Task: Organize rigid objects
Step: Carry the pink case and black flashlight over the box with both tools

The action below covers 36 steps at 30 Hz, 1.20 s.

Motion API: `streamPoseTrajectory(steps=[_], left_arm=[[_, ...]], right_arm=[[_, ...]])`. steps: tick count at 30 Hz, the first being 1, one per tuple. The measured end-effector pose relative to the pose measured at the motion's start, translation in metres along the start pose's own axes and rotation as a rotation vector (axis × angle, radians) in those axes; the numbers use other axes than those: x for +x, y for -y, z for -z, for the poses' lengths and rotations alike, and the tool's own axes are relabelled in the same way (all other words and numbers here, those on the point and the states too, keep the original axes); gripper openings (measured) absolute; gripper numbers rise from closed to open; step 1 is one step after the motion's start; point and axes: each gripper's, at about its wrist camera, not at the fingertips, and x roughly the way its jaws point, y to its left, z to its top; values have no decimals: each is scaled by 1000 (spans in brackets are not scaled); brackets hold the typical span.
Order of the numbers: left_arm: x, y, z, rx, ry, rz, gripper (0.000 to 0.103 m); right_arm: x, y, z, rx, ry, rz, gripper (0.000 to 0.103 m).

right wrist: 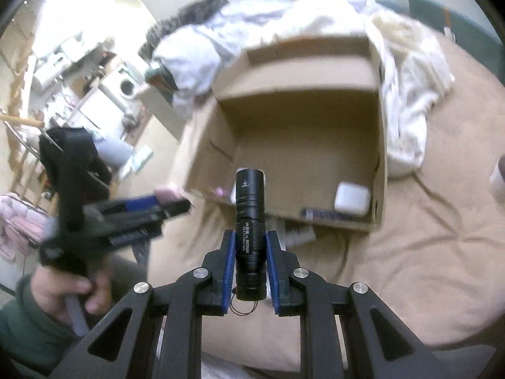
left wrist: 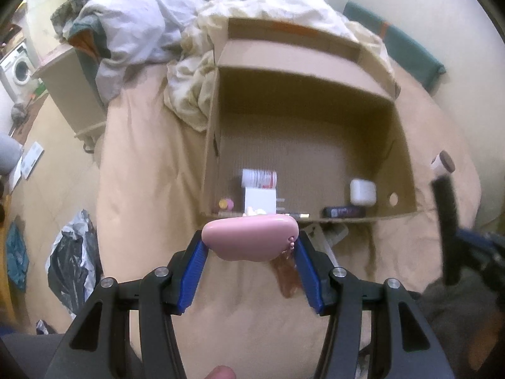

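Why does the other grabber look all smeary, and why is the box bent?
In the right wrist view the left tongs are motion-blurred, while the black flashlight held by the right tongs stays sharp. In the left wrist view the fisheye lens curves the cardboard box; the pink case looks clear.

My bed (left wrist: 151,189) carried an open cardboard box (left wrist: 404,158) near its middle, crumpled white sheets (left wrist: 189,94) against the box's far side, and a small bottle (left wrist: 443,162) towards its right edge.
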Motion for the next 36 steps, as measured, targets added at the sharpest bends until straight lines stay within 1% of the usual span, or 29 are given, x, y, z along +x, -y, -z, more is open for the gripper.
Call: streamPoseTrajectory(steps=[3, 6, 9, 13, 15, 17, 20, 25, 26, 28, 29, 31, 36], left_arm=[[-12, 3, -14, -7, 20, 31, 52], [-24, 10, -34, 23, 57, 29, 52], [-28, 15, -58, 32, 78, 28, 52], [-31, 23, -88, 56, 117, 11, 52], [-27, 27, -101, 77, 143, -2, 52], [-13, 26, -109, 89, 147, -39, 52], [14, 21, -109, 81, 123, -52, 52], [59, 20, -90, 84, 45, -57, 52], [67, 22, -87, 87, 24, -58, 52], [77, 26, -84, 117, 17, -74, 52], [80, 27, -81, 132, 21, -89, 52], [89, 30, -78, 159, 18, -125, 52], [103, 24, -76, 127, -32, -129, 52]], right_arm=[[-15, -6, -21, -17, 53, -1, 21], [-27, -8, -44, -27, 102, -5, 21], [-34, -9, -68, -39, 147, -3, 21], [-37, -7, -98, -48, 206, 6, 21], [-32, 0, -108, -39, 215, 20, 21], [-22, 11, -113, -18, 214, 26, 21], [7, 31, -110, 16, 175, 42, 21], [67, 64, -81, 79, 87, 81, 21], [78, 69, -75, 86, 61, 96, 21], [98, 76, -68, 113, -7, 113, 21], [103, 75, -66, 103, -20, 104, 21], [111, 69, -64, 48, -36, 129, 21], [131, 70, -58, 30, -90, 161, 21]])
